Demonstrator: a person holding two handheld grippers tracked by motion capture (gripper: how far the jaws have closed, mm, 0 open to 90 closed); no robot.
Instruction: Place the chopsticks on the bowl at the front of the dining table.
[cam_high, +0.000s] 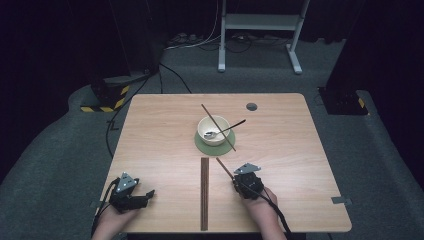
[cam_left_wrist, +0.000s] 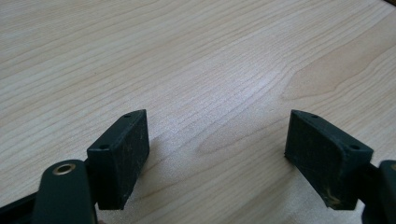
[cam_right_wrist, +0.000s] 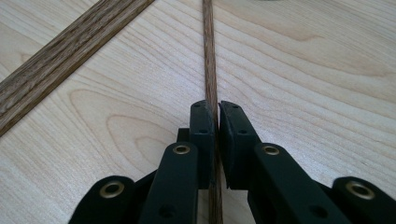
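Note:
A thin brown chopstick (cam_right_wrist: 208, 51) lies on the wooden table (cam_high: 160, 130), and my right gripper (cam_right_wrist: 217, 107) is shut on its near end, pads pressed to both sides. From above, that chopstick (cam_high: 224, 167) runs up-left from the right gripper (cam_high: 236, 181). Farther back, a cream bowl (cam_high: 213, 131) sits on a green coaster (cam_high: 201, 146); a spoon (cam_high: 231, 126) rests in it and a second chopstick (cam_high: 207, 113) lies across its rim. My left gripper (cam_high: 147, 195) rests open at the near left corner, jaws wide over bare wood (cam_left_wrist: 217, 149).
A dark wooden strip (cam_high: 204, 192) runs from the table's middle to its near edge, left of the right gripper, and shows as a strip (cam_right_wrist: 70, 53) in the right gripper view. A grey round hole cover (cam_high: 251, 106) sits at the back. Cables and a white stand (cam_high: 260, 22) lie on the floor beyond.

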